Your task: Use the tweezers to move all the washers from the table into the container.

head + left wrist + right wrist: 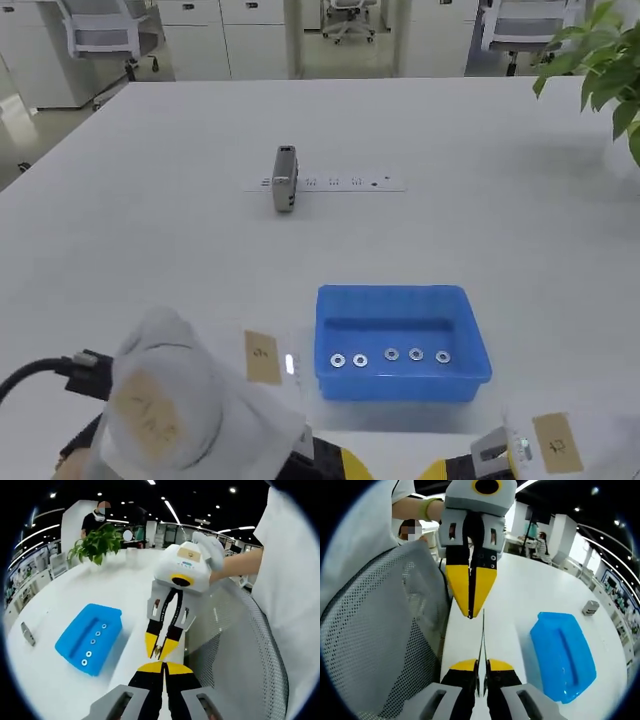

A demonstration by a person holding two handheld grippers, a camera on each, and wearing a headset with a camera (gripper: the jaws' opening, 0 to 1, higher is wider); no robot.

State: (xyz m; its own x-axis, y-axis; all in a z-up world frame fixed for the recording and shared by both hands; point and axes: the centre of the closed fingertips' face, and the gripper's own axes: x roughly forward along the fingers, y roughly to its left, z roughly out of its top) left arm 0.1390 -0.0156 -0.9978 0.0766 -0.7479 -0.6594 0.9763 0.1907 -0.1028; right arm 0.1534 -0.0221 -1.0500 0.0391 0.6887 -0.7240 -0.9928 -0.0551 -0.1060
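**Matt bench, sheeny plastic, bright metal**

The bench (200, 250) is smooth, matt white. The container (400, 292) is blue plastic with a slight sheen, and the washers (390, 356) are bright metal. The tweezers (482, 640) are thin bare metal. The left hand-held gripper (471, 607) and right hand-held gripper (481, 666) have smooth yellow-and-black plastic jaws. The chair back (385, 630) is grey woven mesh.

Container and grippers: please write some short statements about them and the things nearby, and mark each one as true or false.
1. Five washers lie in the container. True.
2. The container is red. False: it is blue.
3. The right gripper holds the tweezers. True.
4. The left gripper is wide open. False: its jaws are shut.
5. The plant stands in the container. False: it stands far from it.
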